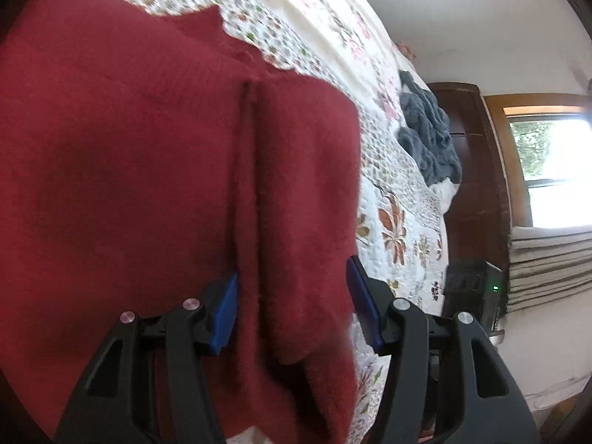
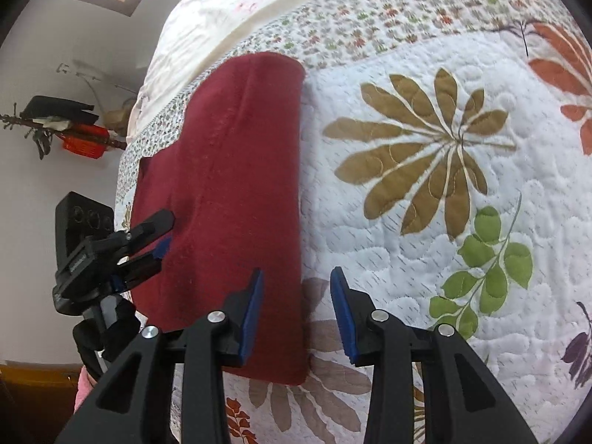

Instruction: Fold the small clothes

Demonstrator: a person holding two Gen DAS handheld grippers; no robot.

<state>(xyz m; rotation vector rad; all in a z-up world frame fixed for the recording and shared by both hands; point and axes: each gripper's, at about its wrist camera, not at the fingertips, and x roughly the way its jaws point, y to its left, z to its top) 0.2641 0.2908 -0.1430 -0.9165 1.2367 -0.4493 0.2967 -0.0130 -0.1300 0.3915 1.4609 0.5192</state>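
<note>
A dark red knitted garment (image 2: 236, 185) lies folded into a long strip on the floral quilt (image 2: 425, 222). My right gripper (image 2: 298, 314) is open at the strip's near right edge, its left blue pad over the cloth and its right pad over the quilt. The left gripper (image 2: 159, 246) sits at the garment's left edge with its fingers apart. In the left wrist view the red garment (image 1: 148, 148) fills the left and middle. My left gripper (image 1: 294, 310) is open, with a raised fold of the red cloth lying between its blue pads (image 1: 225, 314).
A crumpled grey-blue garment (image 1: 429, 137) lies farther along the bed. Beyond the bed edge stand dark wooden furniture (image 1: 473, 185), a window (image 1: 551, 170) and a black device with a green light (image 1: 477, 288). A red basket (image 2: 83, 144) hangs on the wall.
</note>
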